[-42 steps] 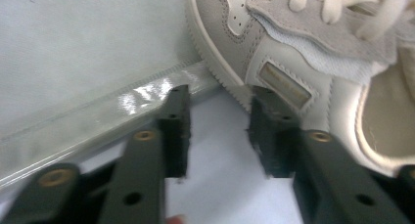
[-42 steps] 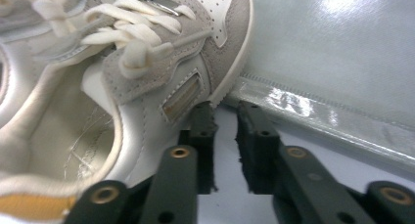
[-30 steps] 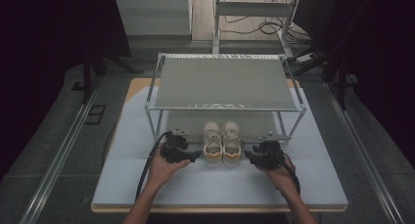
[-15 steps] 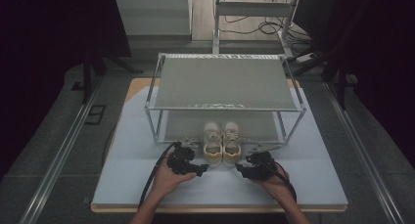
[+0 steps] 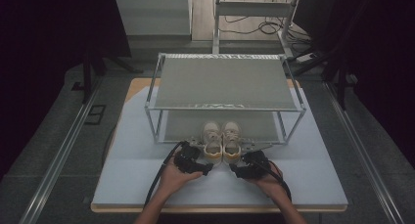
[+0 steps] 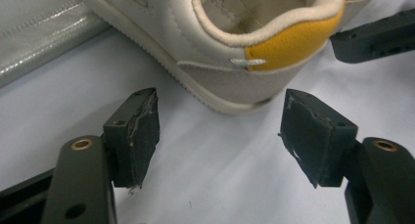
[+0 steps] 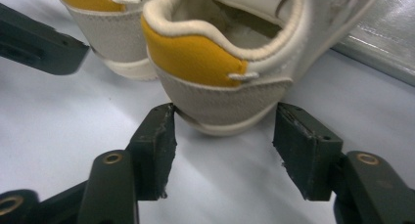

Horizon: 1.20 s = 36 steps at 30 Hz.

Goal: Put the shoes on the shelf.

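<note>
Shoes (image 5: pixel 222 141), cream leather with yellow heels, sit at centre frame on a smooth white table (image 5: pixel 127 180); left gripper (image 6: pixel 220 136) gapes empty, right gripper (image 7: pixel 222 136) has just been opening, clear of its heel.

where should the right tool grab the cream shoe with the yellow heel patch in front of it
Grip the cream low-top shoe with the yellow heel patch across its heel counter, coming from behind. The heel faces the open right tool, is narrow and rounded, and already sits just ahead of the open jaws.

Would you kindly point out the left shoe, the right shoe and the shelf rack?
left shoe (image 6: pixel 274 43), left gripper view, yellow heel patch.
right shoe (image 7: pixel 195 60), right gripper view, yellow heel patch.
shelf rack (image 5: pixel 222 82), high view, top shelf.
</note>
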{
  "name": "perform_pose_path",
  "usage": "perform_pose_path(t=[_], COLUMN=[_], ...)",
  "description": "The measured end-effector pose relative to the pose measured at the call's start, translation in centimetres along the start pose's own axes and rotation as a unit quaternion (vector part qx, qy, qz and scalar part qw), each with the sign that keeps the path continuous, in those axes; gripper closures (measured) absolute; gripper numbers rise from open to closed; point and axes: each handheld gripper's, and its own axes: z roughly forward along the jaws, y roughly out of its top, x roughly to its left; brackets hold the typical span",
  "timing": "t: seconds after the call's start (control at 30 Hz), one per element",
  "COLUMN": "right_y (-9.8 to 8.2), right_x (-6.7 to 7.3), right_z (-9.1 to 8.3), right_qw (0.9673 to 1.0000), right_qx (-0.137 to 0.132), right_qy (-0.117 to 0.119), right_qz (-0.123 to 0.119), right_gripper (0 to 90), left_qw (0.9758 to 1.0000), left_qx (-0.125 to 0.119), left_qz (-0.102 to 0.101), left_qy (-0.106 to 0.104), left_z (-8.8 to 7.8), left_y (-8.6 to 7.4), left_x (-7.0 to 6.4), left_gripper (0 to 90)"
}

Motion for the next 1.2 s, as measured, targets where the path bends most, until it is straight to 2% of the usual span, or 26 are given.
perform_pose_path(t=[0.2,0.3,0.4,0.53,0.87,1.03,1.1,1.2], right_y=[0.1,0.1,0.6,1.1,1.4,1.6,1.6,1.7], right_x=[0.0,0.0,-0.2,-0.3,-0.4,-0.5,-0.4,-0.4], right_z=[0.1,-0.2,-0.9,-1.3,-1.0,-0.9,-0.8,-0.8], right_qw=[1.0000,0.9999,0.9995,0.9991,0.9987,0.9987,0.9987,0.9988], right_qx=[-0.002,-0.015,-0.032,-0.041,-0.048,-0.048,-0.048,-0.048], right_qy=[-0.002,-0.004,-0.007,-0.011,-0.014,-0.013,-0.013,-0.013], right_qz=[-0.003,-0.001,-0.001,0.003,0.006,0.009,0.008,0.006], right_gripper=[38.7,39.8,43.2,43.9,44.1,44.1,44.2,44.8], left_qw=[0.9999,0.9997,0.9995,0.9992,0.9991,0.9990,0.9991,0.9992], left_qx=[-0.008,-0.025,-0.031,-0.039,-0.042,-0.037,-0.038,-0.034], left_qz=[0.010,0.008,0.010,0.011,0.004,0.010,0.005,0.004], left_qy=[0.001,-0.002,-0.003,0.003,0.008,0.023,0.018,0.022], left_z=[0.1,-0.3,-0.8,-1.2,-1.3,-1.3,-1.2,-1.0], left_y=[0.2,0.4,1.1,1.6,1.9,2.1,2.2,2.3], left_x=[-0.4,-0.5,-0.4,-0.4,0.1,0.3,0.6,1.0], left_gripper=[34.7,36.8,37.2,38.4,38.2,38.4,38.4,38.5])
